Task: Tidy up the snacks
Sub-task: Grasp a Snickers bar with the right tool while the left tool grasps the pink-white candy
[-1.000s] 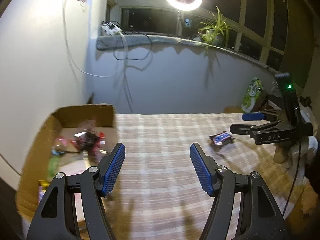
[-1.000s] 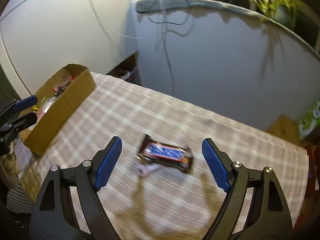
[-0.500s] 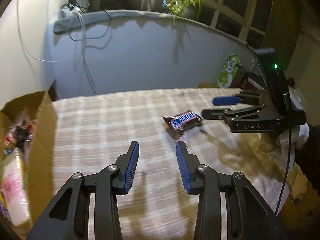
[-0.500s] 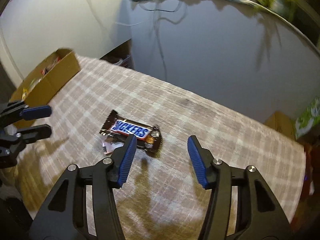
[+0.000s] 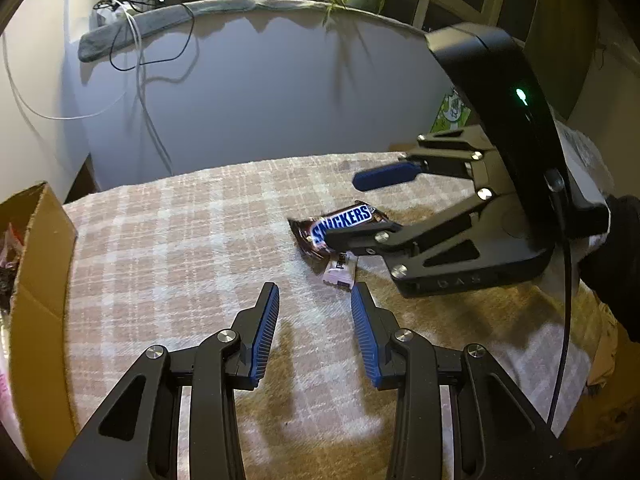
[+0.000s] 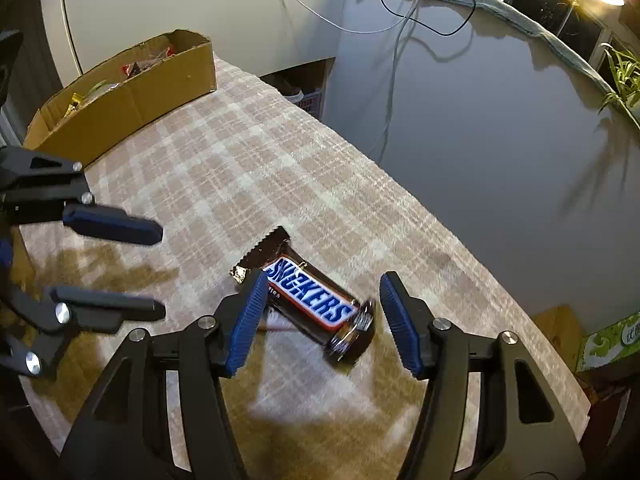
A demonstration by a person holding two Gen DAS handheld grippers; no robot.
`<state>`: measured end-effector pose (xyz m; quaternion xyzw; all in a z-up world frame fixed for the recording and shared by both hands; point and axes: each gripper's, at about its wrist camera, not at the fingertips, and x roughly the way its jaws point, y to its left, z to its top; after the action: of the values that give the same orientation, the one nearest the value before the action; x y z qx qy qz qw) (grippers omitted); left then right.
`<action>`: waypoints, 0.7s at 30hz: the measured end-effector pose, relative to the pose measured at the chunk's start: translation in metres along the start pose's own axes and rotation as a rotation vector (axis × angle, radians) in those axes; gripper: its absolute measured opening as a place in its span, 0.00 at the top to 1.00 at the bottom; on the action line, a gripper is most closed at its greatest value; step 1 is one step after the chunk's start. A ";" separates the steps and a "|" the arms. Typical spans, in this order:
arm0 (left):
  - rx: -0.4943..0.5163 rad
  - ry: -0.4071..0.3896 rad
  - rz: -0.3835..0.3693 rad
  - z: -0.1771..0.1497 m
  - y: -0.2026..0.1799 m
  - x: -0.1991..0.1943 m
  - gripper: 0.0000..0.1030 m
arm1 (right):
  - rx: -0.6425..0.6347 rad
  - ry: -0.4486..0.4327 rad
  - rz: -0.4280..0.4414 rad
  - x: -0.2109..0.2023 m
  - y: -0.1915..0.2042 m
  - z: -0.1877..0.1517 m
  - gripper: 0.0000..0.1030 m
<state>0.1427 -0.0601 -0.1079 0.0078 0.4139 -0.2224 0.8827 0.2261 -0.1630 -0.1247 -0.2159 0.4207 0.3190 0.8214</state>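
Change: right gripper has advanced to straddle the Snickers bar.
Right gripper: jaws apart, bar between, unclamped.
Left gripper: jaws apart, empty.
Bar: flat on checked tablecloth.
Cardboard box: far left.

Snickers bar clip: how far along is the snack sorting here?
Done: the cardboard box already holds several wrapped snacks. In hand: nothing is gripped yet; the right tongs are open, straddling the Snickers bar on the plaid cloth. The left tongs wait open nearby. Left: gripping the bar and a small pale wrapper beside it, then boxing them.
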 end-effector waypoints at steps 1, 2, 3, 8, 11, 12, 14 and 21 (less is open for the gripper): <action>0.003 0.005 0.001 0.001 -0.001 0.002 0.67 | 0.000 0.001 0.007 0.002 -0.001 0.001 0.41; 0.005 0.007 0.002 0.001 -0.001 0.004 0.67 | 0.001 0.001 0.018 0.003 -0.003 0.003 0.41; 0.005 0.010 0.003 0.002 -0.001 0.005 0.67 | 0.000 -0.001 0.031 0.003 -0.003 0.003 0.41; 0.010 0.024 0.002 0.000 0.003 0.012 0.67 | -0.023 0.014 0.093 0.009 -0.001 0.003 0.41; 0.016 0.030 0.003 0.001 0.004 0.016 0.67 | -0.030 0.042 0.081 0.018 0.000 0.001 0.41; 0.021 0.032 0.004 0.002 0.005 0.018 0.67 | -0.015 0.045 0.081 0.020 -0.003 0.000 0.41; 0.039 0.035 0.007 0.004 0.003 0.021 0.67 | 0.031 0.040 0.090 0.021 -0.011 -0.002 0.48; 0.140 0.054 0.019 0.012 -0.013 0.041 0.67 | 0.168 0.019 0.079 0.011 -0.043 -0.020 0.71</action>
<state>0.1691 -0.0904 -0.1278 0.0794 0.4210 -0.2421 0.8705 0.2505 -0.2018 -0.1410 -0.1323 0.4621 0.3125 0.8193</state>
